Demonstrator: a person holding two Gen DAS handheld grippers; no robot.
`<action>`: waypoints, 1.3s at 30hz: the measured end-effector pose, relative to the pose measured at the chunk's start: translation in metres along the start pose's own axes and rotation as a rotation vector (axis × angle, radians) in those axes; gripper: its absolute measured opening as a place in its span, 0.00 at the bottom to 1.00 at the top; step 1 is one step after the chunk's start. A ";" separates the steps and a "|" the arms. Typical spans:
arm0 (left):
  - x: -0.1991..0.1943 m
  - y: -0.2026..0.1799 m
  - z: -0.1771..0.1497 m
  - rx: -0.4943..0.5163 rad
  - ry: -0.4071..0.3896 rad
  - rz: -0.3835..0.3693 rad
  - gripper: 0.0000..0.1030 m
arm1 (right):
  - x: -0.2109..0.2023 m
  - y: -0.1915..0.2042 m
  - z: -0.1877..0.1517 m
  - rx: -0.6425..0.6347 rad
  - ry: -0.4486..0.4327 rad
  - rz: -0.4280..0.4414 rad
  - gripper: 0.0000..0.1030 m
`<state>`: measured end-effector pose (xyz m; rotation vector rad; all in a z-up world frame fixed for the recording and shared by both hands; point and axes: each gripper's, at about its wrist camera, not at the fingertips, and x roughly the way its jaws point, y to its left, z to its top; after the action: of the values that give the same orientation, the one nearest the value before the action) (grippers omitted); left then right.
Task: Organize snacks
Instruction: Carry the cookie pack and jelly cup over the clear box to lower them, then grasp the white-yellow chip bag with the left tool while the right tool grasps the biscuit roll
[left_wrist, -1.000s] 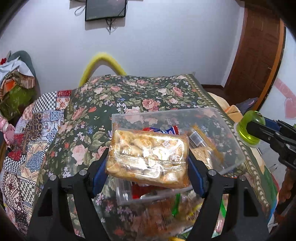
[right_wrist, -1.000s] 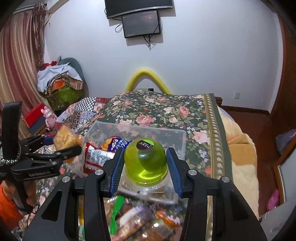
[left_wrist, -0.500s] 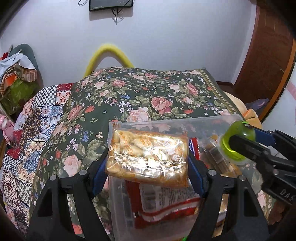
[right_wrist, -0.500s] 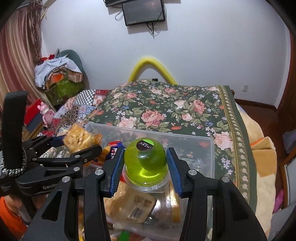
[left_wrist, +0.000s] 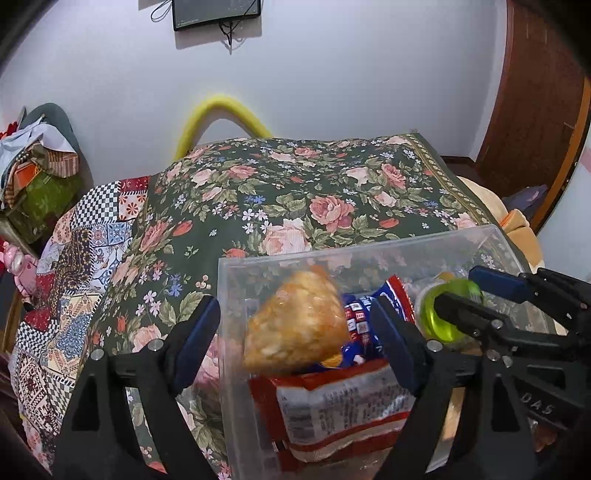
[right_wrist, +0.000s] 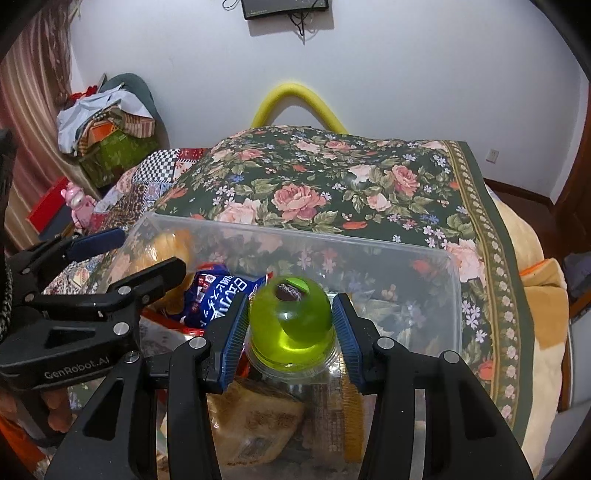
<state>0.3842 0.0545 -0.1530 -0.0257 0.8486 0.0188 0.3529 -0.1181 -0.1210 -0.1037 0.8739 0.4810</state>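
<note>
A clear plastic bin (left_wrist: 236, 288) (right_wrist: 452, 280) on a floral bedspread holds several snack packs. My left gripper (left_wrist: 295, 325) is open over the bin's left end; the golden snack bag (left_wrist: 295, 325) is loose between its fingers, blurred and tilted, touching neither pad. My right gripper (right_wrist: 290, 328) has its pads slightly apart beside the green jelly cup (right_wrist: 290, 317), which sits in the bin; a small gap shows on each side. The cup also shows in the left wrist view (left_wrist: 448, 314).
A blue pack (right_wrist: 218, 299) and a red-and-white pack (left_wrist: 343, 410) lie in the bin. The floral bedspread (left_wrist: 295, 192) stretches beyond it. A yellow foam arch (right_wrist: 295, 99) stands at the far wall. Clothes and boxes (right_wrist: 107, 136) pile at the left.
Both grippers moved forward and down over the bin. The left jaws opened and the golden bag dropped free. The right jaws loosened around the green jelly cup.
</note>
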 end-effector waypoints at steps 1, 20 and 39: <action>-0.001 0.001 0.000 -0.008 0.005 -0.006 0.83 | -0.004 0.000 0.001 0.005 -0.008 0.009 0.46; -0.088 0.002 -0.052 0.035 -0.021 -0.052 0.85 | -0.095 0.008 -0.028 -0.038 -0.142 -0.032 0.60; -0.117 -0.012 -0.158 0.046 0.141 -0.134 0.87 | -0.110 -0.016 -0.138 0.011 0.048 -0.092 0.63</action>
<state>0.1885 0.0374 -0.1696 -0.0410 0.9869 -0.1294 0.2023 -0.2103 -0.1282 -0.1454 0.9146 0.3892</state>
